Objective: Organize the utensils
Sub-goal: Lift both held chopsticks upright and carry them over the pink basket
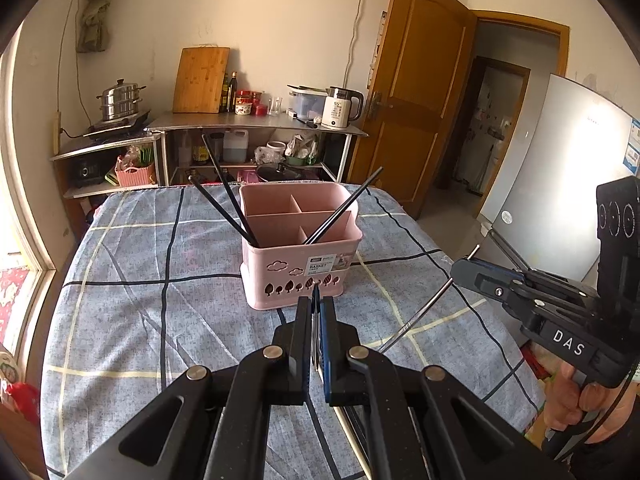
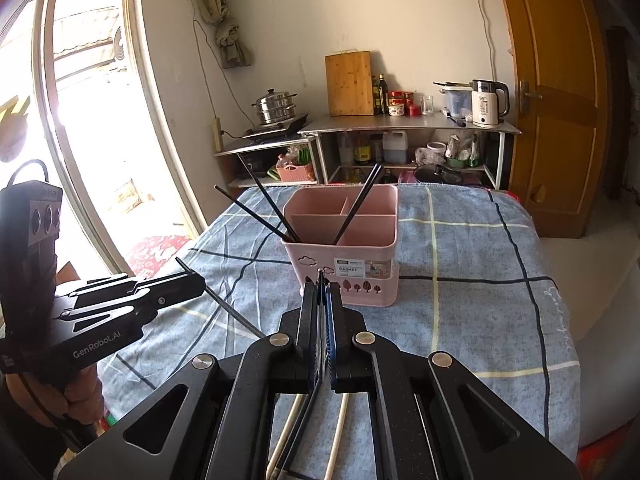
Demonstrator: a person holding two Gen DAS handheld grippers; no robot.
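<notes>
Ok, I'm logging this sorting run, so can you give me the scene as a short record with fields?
Surface: table under a blue checked cloth
Container: pink basket with dividers, upright on the cloth
In basket: black chopsticks, some leaning left, others right, in the near compartments
Left tool: shut on a dark chopstick, short of the basket
Right tool: shut on a metal chopstick, short of the basket

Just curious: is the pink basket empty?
No. The basket holds black chopsticks leaning out of its front compartments; the back ones look empty.
</notes>
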